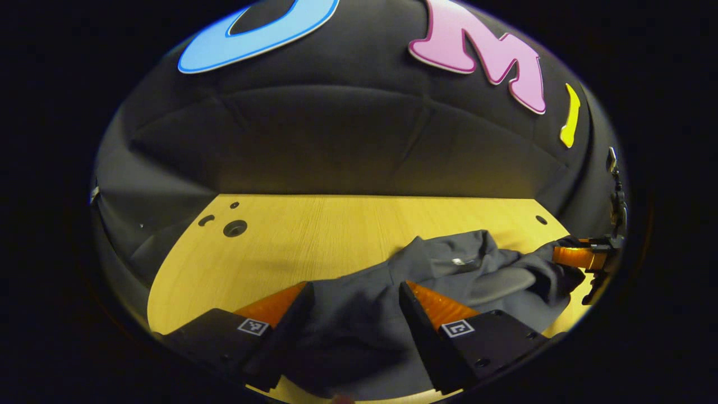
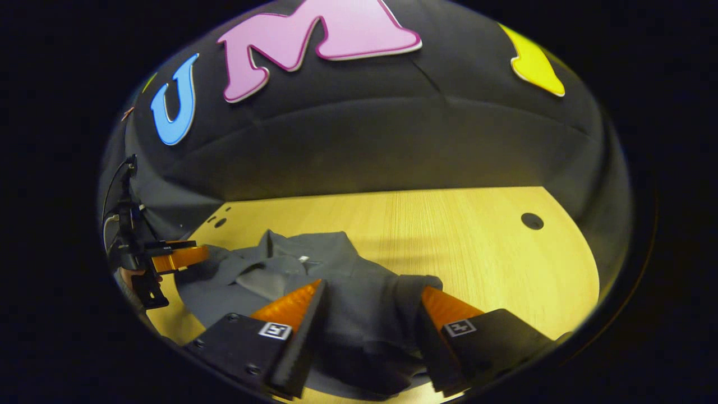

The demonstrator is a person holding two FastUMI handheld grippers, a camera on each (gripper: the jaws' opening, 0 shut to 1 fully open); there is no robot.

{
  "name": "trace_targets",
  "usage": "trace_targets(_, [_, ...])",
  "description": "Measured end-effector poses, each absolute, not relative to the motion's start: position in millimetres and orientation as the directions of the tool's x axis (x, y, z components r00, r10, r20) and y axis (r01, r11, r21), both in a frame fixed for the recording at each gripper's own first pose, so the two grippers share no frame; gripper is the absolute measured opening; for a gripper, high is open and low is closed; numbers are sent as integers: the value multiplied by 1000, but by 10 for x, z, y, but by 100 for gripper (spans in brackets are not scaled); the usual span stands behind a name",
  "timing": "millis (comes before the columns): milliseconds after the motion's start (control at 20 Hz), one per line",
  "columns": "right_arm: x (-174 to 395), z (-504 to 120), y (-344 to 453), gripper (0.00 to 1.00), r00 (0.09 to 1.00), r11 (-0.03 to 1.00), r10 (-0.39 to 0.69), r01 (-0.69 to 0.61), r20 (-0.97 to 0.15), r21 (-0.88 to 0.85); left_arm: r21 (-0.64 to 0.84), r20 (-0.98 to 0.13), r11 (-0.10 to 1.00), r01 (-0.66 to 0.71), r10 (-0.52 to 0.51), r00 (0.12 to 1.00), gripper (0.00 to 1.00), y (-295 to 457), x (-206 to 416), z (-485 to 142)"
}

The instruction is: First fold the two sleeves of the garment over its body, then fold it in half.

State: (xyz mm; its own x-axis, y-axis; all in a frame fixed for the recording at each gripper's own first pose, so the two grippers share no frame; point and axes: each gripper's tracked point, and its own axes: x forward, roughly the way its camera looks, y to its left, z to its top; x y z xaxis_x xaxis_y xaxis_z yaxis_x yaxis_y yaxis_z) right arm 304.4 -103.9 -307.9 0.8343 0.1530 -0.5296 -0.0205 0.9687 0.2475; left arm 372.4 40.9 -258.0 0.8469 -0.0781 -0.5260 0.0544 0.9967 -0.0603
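Note:
A dark grey garment (image 1: 465,269) lies crumpled on the wooden table (image 1: 314,224), its collar facing the back wall. My left gripper (image 1: 354,285) is open, its fingers standing wide apart with a bunch of the grey cloth lying between them. In the right gripper view the same garment (image 2: 336,264) spreads from the left to the middle, and my right gripper (image 2: 373,286) is open, also straddling a fold of the cloth. Each view shows the other gripper at the far side of the garment: the right gripper (image 1: 583,257) and the left gripper (image 2: 174,255).
The light wooden table (image 2: 477,235) reaches back to the black cloth wall. Round holes sit in its far corners, a hole (image 1: 234,228) at the left and a hole (image 2: 532,220) at the right. Bare tabletop lies behind the garment.

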Motion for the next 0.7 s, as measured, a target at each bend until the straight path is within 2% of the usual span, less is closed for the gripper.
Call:
trace_targets(50, [2962, -2937, -1037, 98, 845, 969, 152, -24, -513, 247, -52, -510, 997, 63, -81, 857, 96, 376, 3659, -2459])
trace_targets(100, [2894, -2820, -1043, 100, 853, 970, 145, -22, -501, 243, -40, -497, 996, 73, -84, 864, 96, 342, 3578, -2355])
trace_targets(550, [1978, -1934, -986, 99, 903, 956, 140, -17, -406, 291, -32, -400, 989, 148, -148, 904, 96, -95, 2423, -1477])
trace_targets(700, [1662, -1726, -958, 99, 905, 955, 153, -31, -396, 296, -75, -385, 985, 156, -173, 906, 96, -242, 2015, -1329])
